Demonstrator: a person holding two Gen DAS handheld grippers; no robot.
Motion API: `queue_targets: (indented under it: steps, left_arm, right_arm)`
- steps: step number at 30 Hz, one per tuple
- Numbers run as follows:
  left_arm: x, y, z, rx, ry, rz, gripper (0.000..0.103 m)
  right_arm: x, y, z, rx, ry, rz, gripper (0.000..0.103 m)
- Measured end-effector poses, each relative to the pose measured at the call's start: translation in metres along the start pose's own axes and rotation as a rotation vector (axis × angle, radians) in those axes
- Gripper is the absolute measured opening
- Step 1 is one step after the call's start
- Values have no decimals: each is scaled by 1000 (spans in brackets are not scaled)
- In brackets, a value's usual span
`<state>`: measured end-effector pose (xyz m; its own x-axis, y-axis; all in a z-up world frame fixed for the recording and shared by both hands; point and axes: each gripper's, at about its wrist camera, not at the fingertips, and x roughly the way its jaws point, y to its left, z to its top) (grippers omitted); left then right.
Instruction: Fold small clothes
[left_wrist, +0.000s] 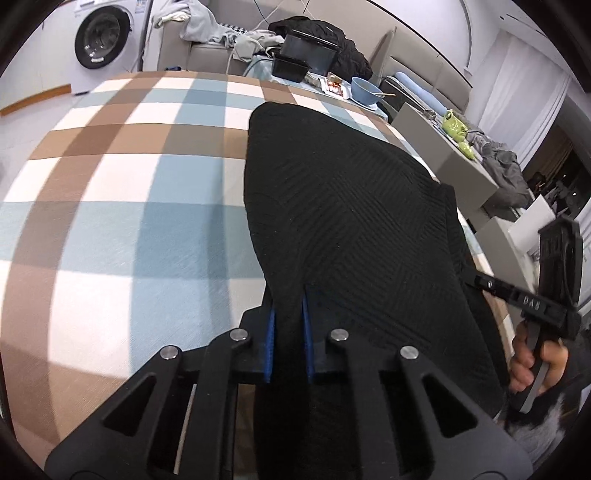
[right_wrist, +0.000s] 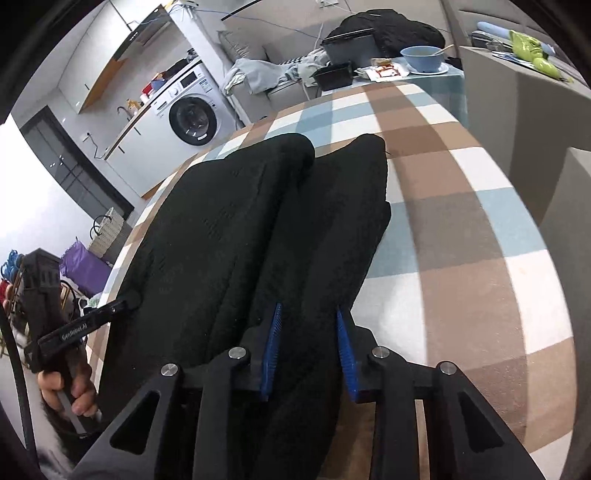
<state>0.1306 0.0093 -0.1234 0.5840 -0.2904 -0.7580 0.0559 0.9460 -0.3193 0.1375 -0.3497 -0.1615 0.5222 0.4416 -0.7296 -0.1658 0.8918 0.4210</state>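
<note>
A black ribbed knit garment lies lengthwise on the plaid tablecloth. In the right wrist view the garment shows two long folded lobes side by side. My left gripper is shut on the near hem, with black cloth pinched between its blue pads. My right gripper holds a thick fold of the right-hand lobe between its blue pads, and the cloth fills the gap. Each gripper also shows in the other's view at the garment's side edge, held by a hand.
At the table's far end stand a blue bowl, black containers and snack packets. A washing machine and a sofa with heaped clothes stand beyond. Grey boxes with green items flank the right side.
</note>
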Motion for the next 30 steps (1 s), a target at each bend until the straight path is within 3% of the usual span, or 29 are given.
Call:
queue_targets:
  steps: [7,10,13,16,20,21,22,23,26,28,30]
  left_arm:
    - [-40,37,-22,-63,-32,81,10]
    - [-49,52,-25,-103,-24,69,10]
    - [-51,57,-22,-123,-22,63,11]
    - [-52,56,-20,-121,-25,68,13]
    - [-52,57,-16,-148,-26,56,14]
    - [-51,58,-14,-153,-28,55,14]
    - [-52,58,-13,-157,-32,54,14]
    - [-53,58,-12,-156,-36,55,14]
    - [-56,58,-9,-152,-54,59,14]
    - [-57,57,-8,-147,-63,65,14]
    - [-58,58,-7,-142,-70,60,14]
  right_arm:
    - [20,40,-2,-71,54,69,30]
    - [22,53,-2,-122,80,113,31]
    - [21,40,4,-53,54,141,31]
    - [25,23,15,13,42,102,31]
    - [35,14,30,67,42,142,31]
    - [38,18,32,57,43,156,27]
    - [42,21,34,47,50,167,15]
    - [43,23,34,39,57,173,10]
    - [27,39,40,-18,0,186,6]
    - [12,51,42,-63,-34,142,6]
    - [17,53,42,-73,-5,45,6]
